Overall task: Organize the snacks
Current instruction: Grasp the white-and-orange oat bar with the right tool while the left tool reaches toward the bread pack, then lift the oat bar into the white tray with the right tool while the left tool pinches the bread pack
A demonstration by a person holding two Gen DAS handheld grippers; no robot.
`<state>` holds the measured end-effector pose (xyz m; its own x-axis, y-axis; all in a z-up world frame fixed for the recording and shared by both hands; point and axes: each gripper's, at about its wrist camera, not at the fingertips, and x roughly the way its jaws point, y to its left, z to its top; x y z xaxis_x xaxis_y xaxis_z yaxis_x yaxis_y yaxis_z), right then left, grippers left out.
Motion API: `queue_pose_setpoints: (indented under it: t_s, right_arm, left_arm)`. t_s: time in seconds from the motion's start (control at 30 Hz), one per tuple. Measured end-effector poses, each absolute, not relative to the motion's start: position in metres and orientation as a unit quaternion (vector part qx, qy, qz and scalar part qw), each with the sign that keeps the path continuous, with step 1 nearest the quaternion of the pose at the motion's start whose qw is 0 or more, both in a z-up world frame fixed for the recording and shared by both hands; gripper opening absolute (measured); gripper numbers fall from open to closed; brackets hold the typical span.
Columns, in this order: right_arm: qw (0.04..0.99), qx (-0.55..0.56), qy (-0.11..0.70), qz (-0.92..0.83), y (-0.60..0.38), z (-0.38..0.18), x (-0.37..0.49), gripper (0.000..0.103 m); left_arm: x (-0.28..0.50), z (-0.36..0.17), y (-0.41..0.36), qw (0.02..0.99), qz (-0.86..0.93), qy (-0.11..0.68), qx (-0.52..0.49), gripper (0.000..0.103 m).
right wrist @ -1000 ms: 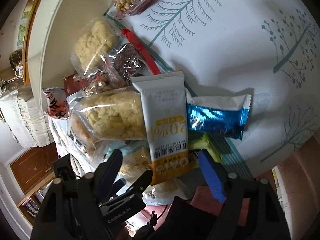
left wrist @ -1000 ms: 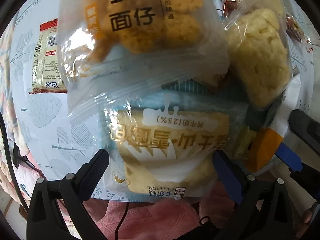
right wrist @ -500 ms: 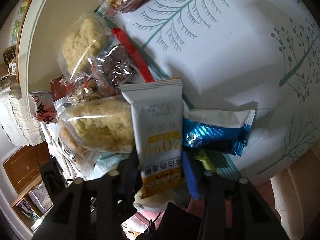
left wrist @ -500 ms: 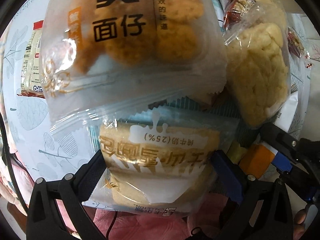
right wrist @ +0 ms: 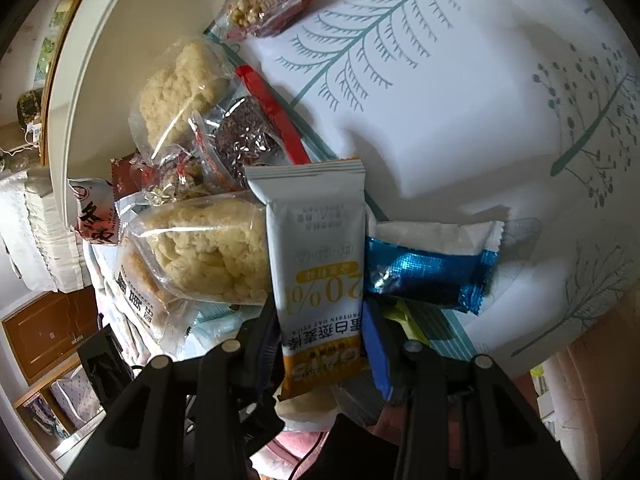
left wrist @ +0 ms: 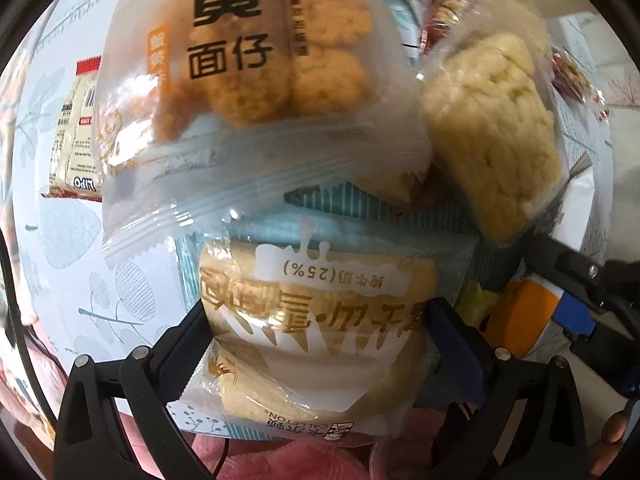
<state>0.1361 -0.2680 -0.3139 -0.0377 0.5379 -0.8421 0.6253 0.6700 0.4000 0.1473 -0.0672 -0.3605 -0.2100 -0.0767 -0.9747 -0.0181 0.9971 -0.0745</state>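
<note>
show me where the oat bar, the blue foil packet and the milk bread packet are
oat bar (right wrist: 320,264): right wrist view, on the grey and yellow wrapper front.
blue foil packet (right wrist: 428,274): right wrist view, on the shiny blue middle.
milk bread packet (left wrist: 316,316): left wrist view, on the gold lettering.

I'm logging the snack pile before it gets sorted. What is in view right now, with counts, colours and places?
Bread packet: one, clear with gold print, between the left hand-held gripper's fingers.
Oat bar: one, white and orange, between the right hand-held gripper's fingers.
Blue bar: one, blue foil, right of the oat bar.
Rice cakes: at least two, pale yellow, clear wrap, left of the oat bar.
Fried snack bag: one, brown, above the bread packet.
Tablecloth: white, teal leaf print.
Left hand-held gripper: black, shut on the bread packet.
Right hand-held gripper: black, shut on the oat bar.
</note>
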Motion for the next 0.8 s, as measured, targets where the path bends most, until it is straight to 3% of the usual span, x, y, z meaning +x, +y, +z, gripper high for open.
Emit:
queue_pose_setpoints:
  t_s: [0.2,0.5,0.67,0.8]
  right_arm:
    - [0.586,0.406,0.700,-0.045,-0.267,-0.297,0.123,0.040]
    - [0.617,0.417,0.665,-0.057,-0.255,-0.264,0.098,0.040]
    - [0.634,0.424,0.643,-0.063,-0.249,-0.251,0.079,0.040]
    - [0.644,0.431,0.628,-0.070,-0.248,-0.239,0.065,0.040]
  left_arm:
    - [0.130,-0.345,-0.072,0.641,-0.039,0.766,-0.026,0.094]
    - [0.116,-0.316,-0.044,0.652,-0.058,0.755,-0.038,0.060]
    - [0.114,-0.299,-0.006,0.664,-0.070,0.743,-0.054,0.034]
    - [0.117,-0.285,0.016,0.670,-0.084,0.736,-0.058,0.020]
